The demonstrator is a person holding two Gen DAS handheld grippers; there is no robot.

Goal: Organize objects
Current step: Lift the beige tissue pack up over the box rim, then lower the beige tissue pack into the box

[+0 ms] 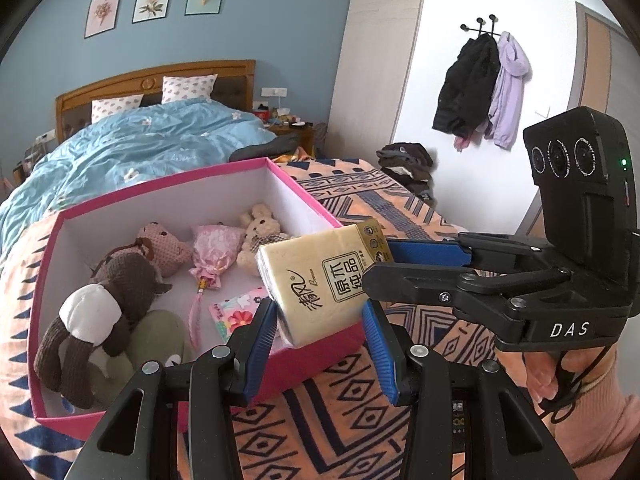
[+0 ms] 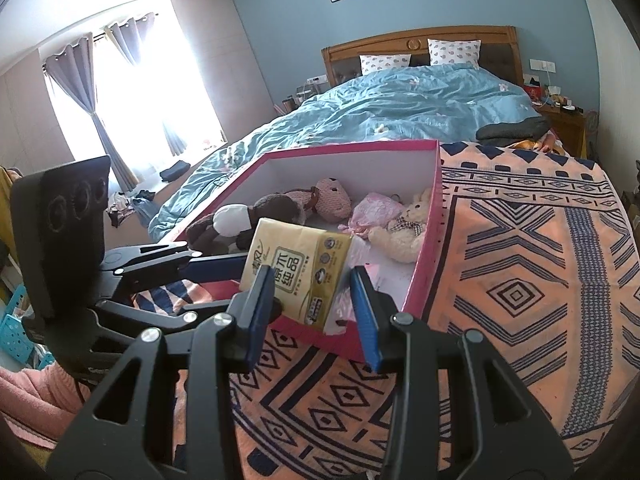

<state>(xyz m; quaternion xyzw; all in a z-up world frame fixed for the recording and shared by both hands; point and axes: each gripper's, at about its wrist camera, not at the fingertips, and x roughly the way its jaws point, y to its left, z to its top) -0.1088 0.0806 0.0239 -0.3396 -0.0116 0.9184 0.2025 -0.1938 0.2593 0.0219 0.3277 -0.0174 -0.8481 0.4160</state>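
Blue-padded fingers fill the bottom of both wrist views, and between them hangs a yellow tissue pack (image 1: 324, 280), tilted, right over the near-right corner of the pink box (image 1: 304, 192). Looks like both claws share the load: the left claw (image 1: 318, 344) pinches the pack's low end, while the right claw (image 1: 382, 276) comes in from the right and clamps its far end, so the soft pack doesn't sag or swing. From the right wrist camera, the right claw (image 2: 312, 304) has the pack (image 2: 298, 268) squeezed between its pads, though I can't quite tell how firmly the right-hand pad presses. Inside the box (image 2: 432, 216) the plush toys sit along the far and left side, which leaves the near-right floor free, probably where the pack is headed. Everything's sitting on the patterned blanket (image 2: 520, 280) at the foot of the bed.
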